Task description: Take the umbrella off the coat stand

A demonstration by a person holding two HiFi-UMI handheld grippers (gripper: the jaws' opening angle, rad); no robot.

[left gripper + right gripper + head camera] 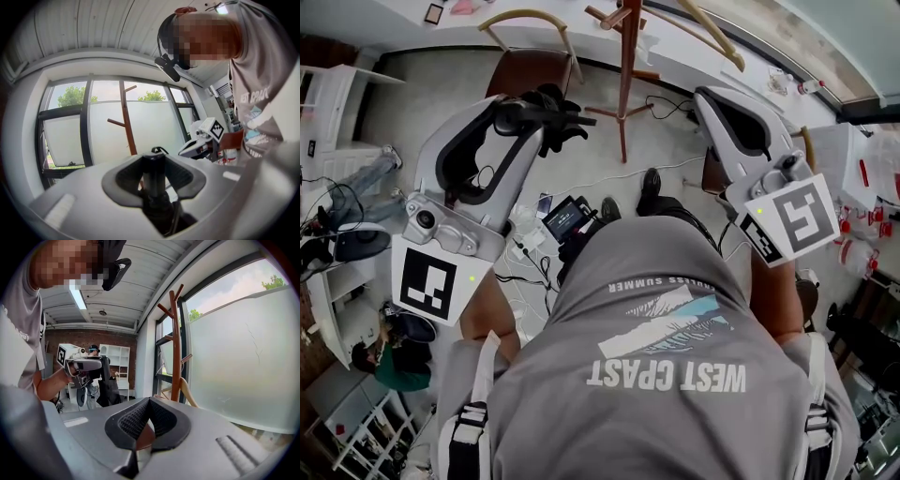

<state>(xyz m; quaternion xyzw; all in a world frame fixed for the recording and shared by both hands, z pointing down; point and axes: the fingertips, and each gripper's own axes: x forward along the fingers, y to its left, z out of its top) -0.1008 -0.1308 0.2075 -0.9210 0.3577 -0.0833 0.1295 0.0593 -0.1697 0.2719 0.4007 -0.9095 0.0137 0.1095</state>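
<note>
- Head view: the left gripper (510, 113) is held out at the left. A black folded umbrella (551, 118) sits at its tip, above the pale floor (609, 178).
- The umbrella is off the wooden coat stand (625, 75). It lies to the left of the post and clear of it, and it hangs on none of the pegs.
- The right gripper (712, 99) is held out at the right of the post and touches nothing. The stand rises between the two grippers, with a brown chair (528, 71) to its left.
- Left gripper view: the jaws are clenched on the umbrella's black round stem, which stands upright between the ribbed pads. A thin black loop shows just above its top end.
- Beyond the jaws the coat stand is upright before a frosted window (150, 126), well apart from the umbrella. The right gripper shows at the right of the stand.
- Right gripper view: the jaws are closed, pad against pad at the tips, with nothing gripped between them.
- The coat stand rises just beyond these jaws, beside the window. At the left the other gripper is held level, with the umbrella's dark folds hanging below it. A white shelf (115, 363) stands against a brick wall behind.
</note>
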